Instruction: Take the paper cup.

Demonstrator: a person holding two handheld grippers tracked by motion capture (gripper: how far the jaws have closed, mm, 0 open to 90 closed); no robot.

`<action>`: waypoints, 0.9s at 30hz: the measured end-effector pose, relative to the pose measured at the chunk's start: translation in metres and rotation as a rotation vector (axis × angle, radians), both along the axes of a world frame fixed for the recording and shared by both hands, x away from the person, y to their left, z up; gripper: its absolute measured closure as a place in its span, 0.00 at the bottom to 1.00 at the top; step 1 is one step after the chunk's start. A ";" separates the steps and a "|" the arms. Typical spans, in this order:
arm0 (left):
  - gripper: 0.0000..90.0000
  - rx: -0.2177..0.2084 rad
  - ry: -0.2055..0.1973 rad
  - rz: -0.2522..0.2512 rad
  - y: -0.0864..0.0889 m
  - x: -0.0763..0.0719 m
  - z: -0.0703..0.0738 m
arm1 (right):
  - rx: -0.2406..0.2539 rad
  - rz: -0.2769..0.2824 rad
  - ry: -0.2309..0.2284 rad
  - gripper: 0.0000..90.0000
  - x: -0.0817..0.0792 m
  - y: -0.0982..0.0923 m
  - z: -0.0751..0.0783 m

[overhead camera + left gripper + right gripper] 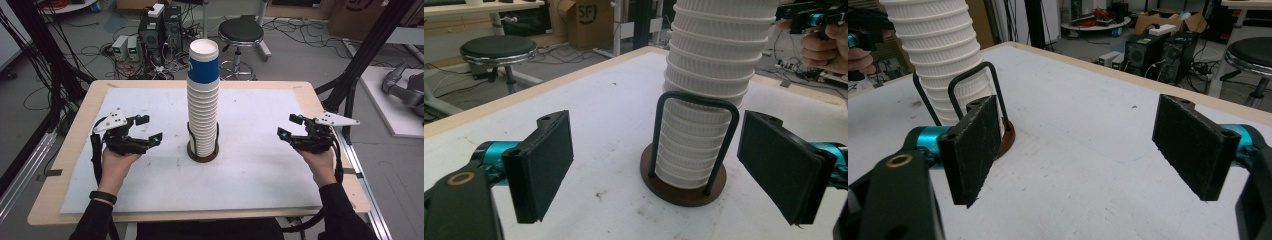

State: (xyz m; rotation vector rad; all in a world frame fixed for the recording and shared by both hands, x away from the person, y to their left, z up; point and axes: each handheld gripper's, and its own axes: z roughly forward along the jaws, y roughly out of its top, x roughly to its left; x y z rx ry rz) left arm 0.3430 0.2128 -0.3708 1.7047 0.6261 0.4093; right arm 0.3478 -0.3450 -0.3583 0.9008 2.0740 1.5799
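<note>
A tall stack of white ribbed paper cups (203, 115), the top one with a blue band, stands upright in a round brown holder (202, 154) with black wire loops at the middle of the table. My left gripper (151, 128) hovers to its left, jaws open and pointing at the stack. My right gripper (288, 126) mirrors it on the right, also open with nothing between its pads. In the left gripper view the stack (706, 75) and holder (684, 192) sit just beyond the open left gripper (656, 150). In the right gripper view the stack (940, 55) lies past the left pad of the right gripper (1083, 147).
A white mat (260, 165) covers the wooden table (70, 150). Beyond the far edge stand a black stool (241, 31) and computer towers (160, 27) among floor cables. Black frame posts (367, 50) rise at both sides.
</note>
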 end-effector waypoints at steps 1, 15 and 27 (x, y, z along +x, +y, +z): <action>0.16 -0.002 -0.001 0.003 0.000 0.000 0.000 | -0.002 -0.001 0.002 0.22 0.000 0.000 0.000; 0.16 -0.013 -0.009 -0.013 -0.003 0.000 0.000 | 0.011 0.016 0.004 0.22 0.000 0.000 0.000; 0.16 -0.042 -0.009 -0.025 -0.004 -0.002 0.003 | 0.010 0.030 -0.007 0.22 -0.001 0.005 0.001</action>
